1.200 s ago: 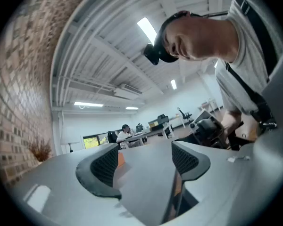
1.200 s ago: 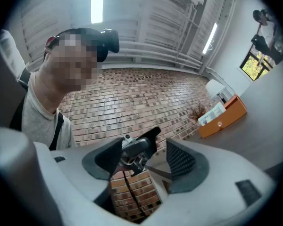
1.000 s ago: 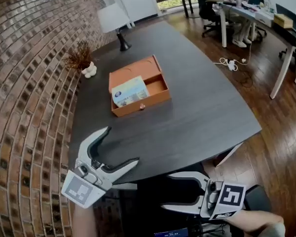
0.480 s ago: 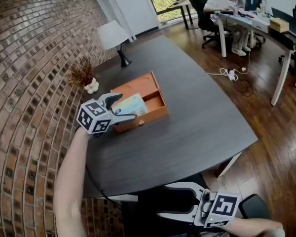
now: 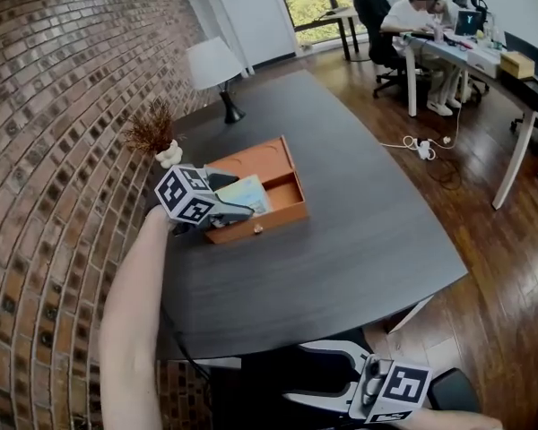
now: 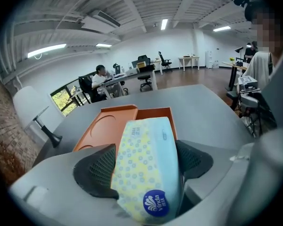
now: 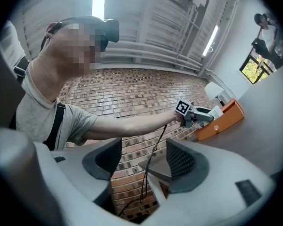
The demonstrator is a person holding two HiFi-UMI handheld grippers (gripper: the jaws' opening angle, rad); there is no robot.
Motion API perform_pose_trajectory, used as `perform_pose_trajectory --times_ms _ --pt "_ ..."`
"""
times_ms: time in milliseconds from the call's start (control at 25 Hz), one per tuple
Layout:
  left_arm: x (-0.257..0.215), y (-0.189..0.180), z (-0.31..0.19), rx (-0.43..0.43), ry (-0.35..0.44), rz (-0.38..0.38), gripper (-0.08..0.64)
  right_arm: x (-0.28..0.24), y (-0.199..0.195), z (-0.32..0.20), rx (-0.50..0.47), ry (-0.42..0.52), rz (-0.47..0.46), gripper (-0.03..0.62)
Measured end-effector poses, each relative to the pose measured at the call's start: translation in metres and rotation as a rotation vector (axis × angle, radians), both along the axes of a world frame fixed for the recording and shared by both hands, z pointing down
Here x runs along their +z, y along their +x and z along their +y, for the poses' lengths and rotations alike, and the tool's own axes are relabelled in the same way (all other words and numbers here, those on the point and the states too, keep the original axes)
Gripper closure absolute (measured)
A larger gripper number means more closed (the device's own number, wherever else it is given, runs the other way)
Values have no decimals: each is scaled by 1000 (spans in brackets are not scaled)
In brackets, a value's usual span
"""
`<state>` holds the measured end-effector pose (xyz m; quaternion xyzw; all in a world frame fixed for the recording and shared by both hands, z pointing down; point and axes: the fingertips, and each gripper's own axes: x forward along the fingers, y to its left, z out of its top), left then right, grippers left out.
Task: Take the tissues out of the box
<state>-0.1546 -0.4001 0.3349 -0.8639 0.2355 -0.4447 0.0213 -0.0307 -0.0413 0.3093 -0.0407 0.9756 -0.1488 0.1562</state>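
A pale blue and yellow tissue pack [image 5: 248, 193] [image 6: 142, 149] lies in the open orange box [image 5: 285, 206] [image 6: 108, 121] at the left of the dark table [image 5: 359, 222]. My left gripper [image 5: 236, 196] [image 6: 145, 160] reaches into the box. Its jaws are closing and both pads sit against the sides of the pack. Down by the person's body, below the table's near edge, my right gripper [image 5: 298, 372] [image 7: 144, 159] is open with nothing between its fingers.
A white lamp [image 5: 217, 65] and a dried plant [image 5: 152, 128] with a small white figure [image 5: 169, 155] stand behind the box along the brick wall [image 5: 63, 150]. Desks with seated people [image 5: 421, 16] are far right. A power strip [image 5: 421, 147] lies on the wood floor.
My left gripper rose from the near table edge to the box, straddled the tissue pack, and narrowed its jaws onto it. The right gripper has hardly moved.
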Motion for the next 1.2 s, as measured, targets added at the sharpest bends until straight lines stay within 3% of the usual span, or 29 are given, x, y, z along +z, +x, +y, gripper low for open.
perform_pose_trajectory --times_ms 280,400,480,640,800,920,1200 --pt "-4 3 4 22 21 -16 213 0 -1 2 -5 6 8 301" --pt "-26 5 5 14 76 42 215 4 -1 1 5 18 16 301" --pt "-56 8 11 9 141 119 215 2 -2 3 -2 23 19 302" --pt "-126 13 54 11 281 399 215 1 -4 5 -2 39 32 302" --pt "-159 3 133 -27 354 824 216 5 0 4 15 54 48 301" --pt "-146 -5 200 -69 321 1129 216 6 0 3 28 63 50 301" --pt "-84 -12 316 -175 295 1548 216 9 0 3 33 73 62 301"
